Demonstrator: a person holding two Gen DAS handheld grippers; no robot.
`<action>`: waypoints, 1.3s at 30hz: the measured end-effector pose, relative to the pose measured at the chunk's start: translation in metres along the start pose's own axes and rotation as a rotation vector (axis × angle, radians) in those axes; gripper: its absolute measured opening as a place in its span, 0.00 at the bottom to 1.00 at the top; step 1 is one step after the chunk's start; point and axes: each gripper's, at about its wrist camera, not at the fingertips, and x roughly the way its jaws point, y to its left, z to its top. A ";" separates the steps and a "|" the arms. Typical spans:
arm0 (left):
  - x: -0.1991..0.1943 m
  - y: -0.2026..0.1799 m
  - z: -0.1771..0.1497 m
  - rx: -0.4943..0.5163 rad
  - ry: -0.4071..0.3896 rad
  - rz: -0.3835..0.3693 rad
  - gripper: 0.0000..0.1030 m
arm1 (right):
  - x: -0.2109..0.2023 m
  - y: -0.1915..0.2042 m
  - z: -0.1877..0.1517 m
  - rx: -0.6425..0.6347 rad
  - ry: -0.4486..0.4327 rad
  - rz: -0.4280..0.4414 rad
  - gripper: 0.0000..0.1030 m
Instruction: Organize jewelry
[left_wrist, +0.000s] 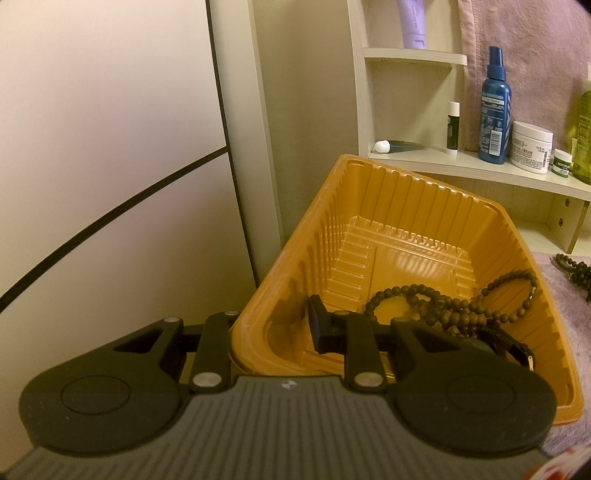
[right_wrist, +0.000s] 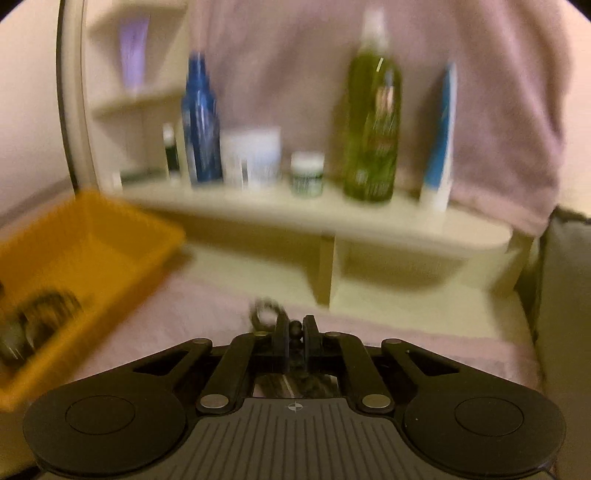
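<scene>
An orange plastic tray (left_wrist: 369, 206) is tilted, and my left gripper (left_wrist: 273, 328) is shut on its near-left rim, one finger inside the tray and one outside. Brown bead strands (left_wrist: 454, 299) and a dark watch (left_wrist: 498, 339) lie in the tray's near right corner. More dark beads (left_wrist: 576, 269) lie on the pink towel at the right. In the blurred right wrist view, my right gripper (right_wrist: 295, 332) is shut on a dark bead necklace (right_wrist: 294, 326) above the pink towel (right_wrist: 184, 325). The tray (right_wrist: 110, 240) is to its left.
A cream shelf (right_wrist: 295, 210) behind holds a blue spray bottle (left_wrist: 495, 107), a white cream jar (left_wrist: 532, 147), a small green-label jar (right_wrist: 307, 173), a green bottle (right_wrist: 373, 122), a lip balm stick (left_wrist: 452, 127) and tubes. A pink cloth (right_wrist: 480, 92) hangs behind it.
</scene>
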 end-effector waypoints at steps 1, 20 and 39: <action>0.000 0.000 0.000 0.001 -0.001 0.000 0.21 | -0.009 0.001 0.006 0.006 -0.030 0.004 0.07; -0.004 0.001 -0.001 -0.002 -0.008 -0.005 0.21 | -0.145 0.037 0.094 0.038 -0.396 0.156 0.07; -0.007 0.002 0.000 -0.005 -0.010 -0.007 0.21 | -0.184 0.069 0.151 0.014 -0.563 0.245 0.07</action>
